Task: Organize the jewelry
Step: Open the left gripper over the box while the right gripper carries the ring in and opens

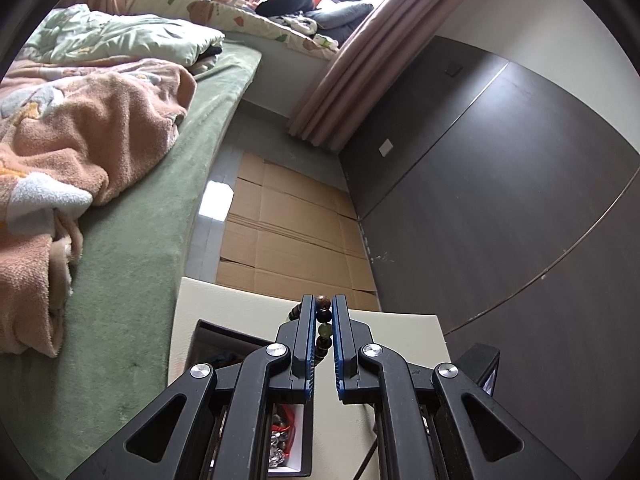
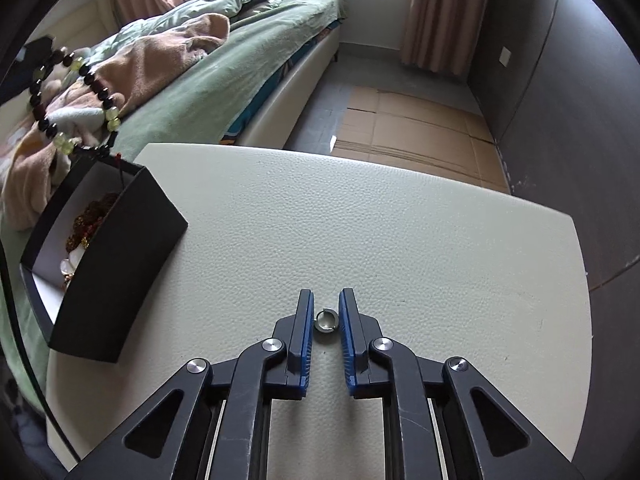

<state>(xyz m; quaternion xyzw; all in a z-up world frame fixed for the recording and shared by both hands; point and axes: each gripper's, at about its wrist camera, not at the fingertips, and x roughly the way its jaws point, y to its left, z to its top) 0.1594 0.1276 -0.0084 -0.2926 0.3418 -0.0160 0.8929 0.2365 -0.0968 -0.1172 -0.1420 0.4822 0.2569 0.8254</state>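
My left gripper (image 1: 323, 308) is shut on a bead bracelet (image 1: 323, 330) of dark brown and pale green beads. In the right wrist view the bracelet (image 2: 80, 104) hangs in the air above the open black jewelry box (image 2: 116, 256). The box holds red and white jewelry (image 2: 86, 224); it also shows under the left gripper (image 1: 286, 432). My right gripper (image 2: 325, 304) is low over the cream table (image 2: 400, 240), its jaws slightly apart on either side of a small silver ring (image 2: 326, 320) that lies on the table. The pads do not touch the ring.
A bed (image 2: 224, 80) with a green sheet and peach blanket (image 1: 80, 140) runs along the left of the table. Flattened cardboard (image 1: 288, 232) covers the floor beyond the table's far edge. A dark wall panel (image 1: 500, 200) stands on the right.
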